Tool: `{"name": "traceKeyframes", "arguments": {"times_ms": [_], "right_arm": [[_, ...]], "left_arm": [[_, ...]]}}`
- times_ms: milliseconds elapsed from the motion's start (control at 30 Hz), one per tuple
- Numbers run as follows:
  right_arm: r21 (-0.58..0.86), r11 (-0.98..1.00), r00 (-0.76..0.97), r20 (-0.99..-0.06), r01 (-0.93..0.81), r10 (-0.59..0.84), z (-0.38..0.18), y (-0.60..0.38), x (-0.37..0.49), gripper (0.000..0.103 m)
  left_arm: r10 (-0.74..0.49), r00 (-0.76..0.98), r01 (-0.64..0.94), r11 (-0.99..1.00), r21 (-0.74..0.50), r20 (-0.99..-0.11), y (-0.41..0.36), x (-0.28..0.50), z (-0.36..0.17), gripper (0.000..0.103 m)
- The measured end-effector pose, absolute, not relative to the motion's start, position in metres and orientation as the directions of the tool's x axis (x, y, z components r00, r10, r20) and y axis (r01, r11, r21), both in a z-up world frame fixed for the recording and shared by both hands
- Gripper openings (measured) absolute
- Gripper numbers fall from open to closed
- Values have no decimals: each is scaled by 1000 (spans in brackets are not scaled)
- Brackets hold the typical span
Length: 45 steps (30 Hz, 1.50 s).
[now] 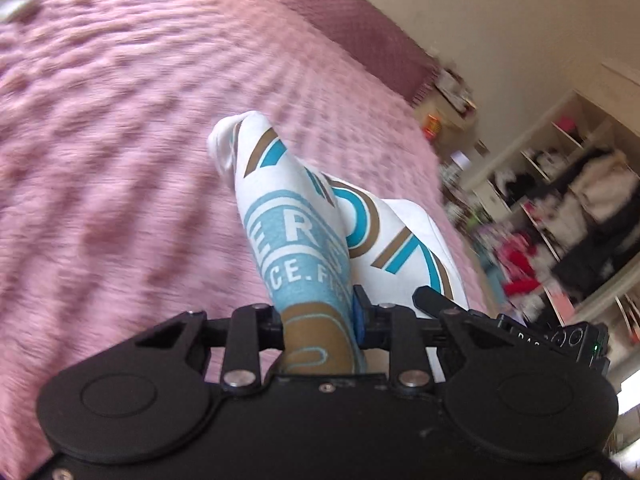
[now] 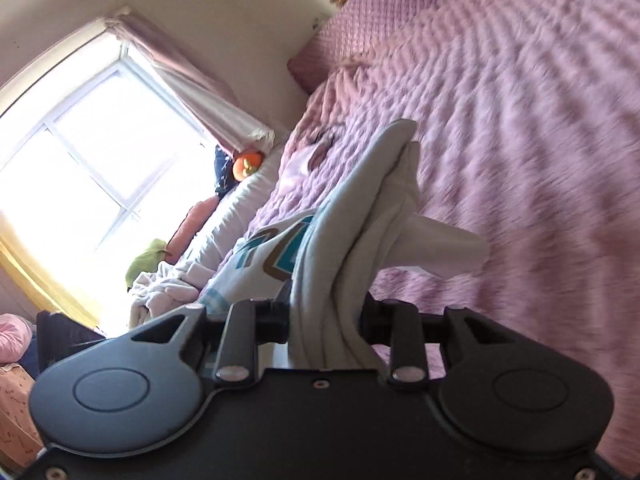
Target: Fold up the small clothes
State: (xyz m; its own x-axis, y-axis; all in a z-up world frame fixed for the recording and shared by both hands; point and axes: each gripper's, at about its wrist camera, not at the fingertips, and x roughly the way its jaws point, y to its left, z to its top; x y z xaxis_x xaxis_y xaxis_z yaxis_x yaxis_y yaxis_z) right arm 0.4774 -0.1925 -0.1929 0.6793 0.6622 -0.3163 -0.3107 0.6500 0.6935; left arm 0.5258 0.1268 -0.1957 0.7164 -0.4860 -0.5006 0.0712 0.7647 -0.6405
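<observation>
A small white garment (image 1: 296, 220) with a blue and tan print hangs bunched above the pink fluffy bedspread (image 1: 120, 140). My left gripper (image 1: 318, 320) is shut on a printed fold of it, the cloth rising out from between the fingers. In the right wrist view my right gripper (image 2: 324, 320) is shut on the garment's (image 2: 360, 220) pale inner side, several layers thick, with a sleeve sticking out to the right. The printed part trails down to the left. Both fingertip pairs are hidden by cloth.
The bedspread (image 2: 520, 120) fills most of both views. A mauve quilted pillow (image 2: 360, 24) lies at the head. Other small clothes (image 1: 16, 0) lie at the far corner. Open shelves (image 1: 560, 200) stand beside the bed, and a window (image 2: 80, 152) with piled laundry (image 2: 160, 288) below it.
</observation>
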Motion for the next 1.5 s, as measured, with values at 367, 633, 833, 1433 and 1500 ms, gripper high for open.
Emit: {"name": "traceKeyframes", "arguments": {"times_ms": [367, 633, 833, 1433, 1500], "right_arm": [[709, 688, 560, -511, -154, 652, -300, -181, 500, 39], [468, 850, 713, -508, -243, 483, -218, -174, 454, 49], [328, 848, 693, -489, -417, 530, -207, -134, 414, 49], [41, 973, 749, -631, -227, 201, -164, -126, 294, 79], [13, 972, 751, -632, -236, 191, -151, -121, 272, 79]], "left_arm": [[-503, 671, -188, 595, -781, -545, 220, 499, -338, 47], [-311, 754, -107, 811, -576, -578, 205, 427, -257, 53], [-350, 768, 33, 858, -513, -536, 149, 393, -248, 61], [-35, 747, -130, 972, -198, -664, 95, 310, -182, 103], [-15, 744, -132, 977, -169, -667, 90, 284, -168, 103]]}}
